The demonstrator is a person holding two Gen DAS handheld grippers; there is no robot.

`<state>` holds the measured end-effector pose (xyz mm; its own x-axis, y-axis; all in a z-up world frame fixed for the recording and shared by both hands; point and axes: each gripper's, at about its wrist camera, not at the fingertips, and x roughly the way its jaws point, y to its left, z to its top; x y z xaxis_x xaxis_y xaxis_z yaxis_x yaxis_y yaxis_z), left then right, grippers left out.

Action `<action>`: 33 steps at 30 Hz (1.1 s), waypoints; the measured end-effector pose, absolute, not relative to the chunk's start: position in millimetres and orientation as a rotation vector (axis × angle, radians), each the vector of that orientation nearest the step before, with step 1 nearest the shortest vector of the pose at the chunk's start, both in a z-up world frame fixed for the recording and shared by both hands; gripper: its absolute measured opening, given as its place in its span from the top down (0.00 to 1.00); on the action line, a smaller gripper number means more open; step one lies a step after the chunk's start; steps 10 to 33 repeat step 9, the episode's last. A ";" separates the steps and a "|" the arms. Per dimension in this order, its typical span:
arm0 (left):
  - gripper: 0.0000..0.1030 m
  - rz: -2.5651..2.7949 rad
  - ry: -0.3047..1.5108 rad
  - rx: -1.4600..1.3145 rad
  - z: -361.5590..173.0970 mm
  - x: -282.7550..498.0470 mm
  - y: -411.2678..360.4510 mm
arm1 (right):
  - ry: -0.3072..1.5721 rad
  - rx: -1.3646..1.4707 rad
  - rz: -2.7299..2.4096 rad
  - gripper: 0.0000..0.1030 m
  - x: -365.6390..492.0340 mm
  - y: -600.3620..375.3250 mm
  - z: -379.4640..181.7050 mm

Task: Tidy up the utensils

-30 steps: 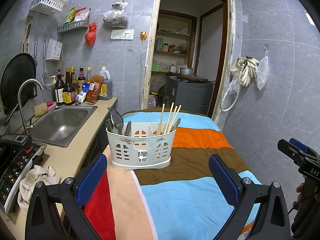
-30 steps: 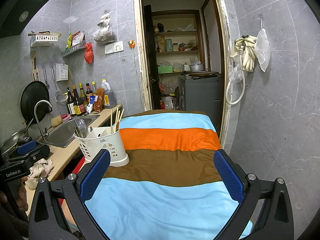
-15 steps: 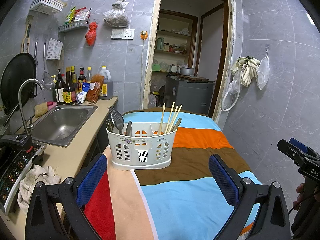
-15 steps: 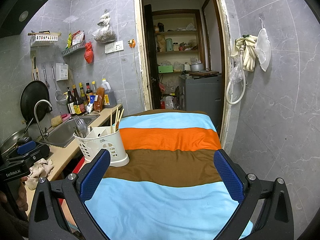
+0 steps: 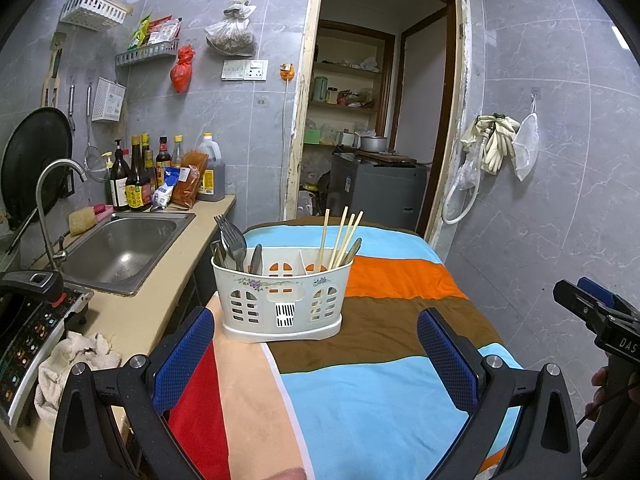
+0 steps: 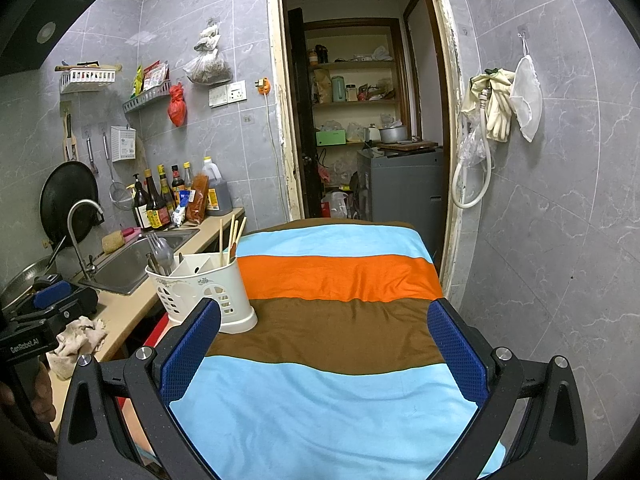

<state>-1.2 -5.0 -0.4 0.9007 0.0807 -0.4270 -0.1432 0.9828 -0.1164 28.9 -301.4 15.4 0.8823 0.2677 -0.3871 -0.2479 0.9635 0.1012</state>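
A white plastic utensil caddy (image 5: pixel 282 300) stands on the striped cloth of the table (image 5: pixel 380 392); it also shows in the right wrist view (image 6: pixel 204 288). Forks and spoons (image 5: pixel 232 242) stand in its left compartment, wooden chopsticks (image 5: pixel 340 236) in its right one. My left gripper (image 5: pixel 316 356) is open and empty, just in front of the caddy. My right gripper (image 6: pixel 324 344) is open and empty, over the cloth to the right of the caddy.
A counter with a steel sink (image 5: pixel 120 248), faucet (image 5: pixel 48 208) and sauce bottles (image 5: pixel 140 176) runs along the left. A rag (image 5: pixel 76 364) and a cooker panel (image 5: pixel 24 332) lie at the near left. An open doorway (image 5: pixel 372 128) is behind the table.
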 end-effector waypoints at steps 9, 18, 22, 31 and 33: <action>0.01 0.119 0.439 -0.144 -0.3 -2.2 -5.4 | 0.411 0.049 0.268 0.02 28.9 -301.4 15.7; 0.01 0.119 0.439 -0.144 -0.3 -2.2 -5.4 | 0.411 0.049 0.268 0.02 28.9 -301.4 15.7; 0.01 0.119 0.439 -0.144 -0.3 -2.2 -5.4 | 0.411 0.049 0.268 0.02 28.9 -301.4 15.7; 0.01 0.119 0.439 -0.144 -0.3 -2.2 -5.4 | 0.411 0.049 0.268 0.02 28.9 -301.4 15.7; 0.01 0.119 0.439 -0.144 -0.3 -2.2 -5.4 | 0.411 0.049 0.268 0.02 28.9 -301.4 15.7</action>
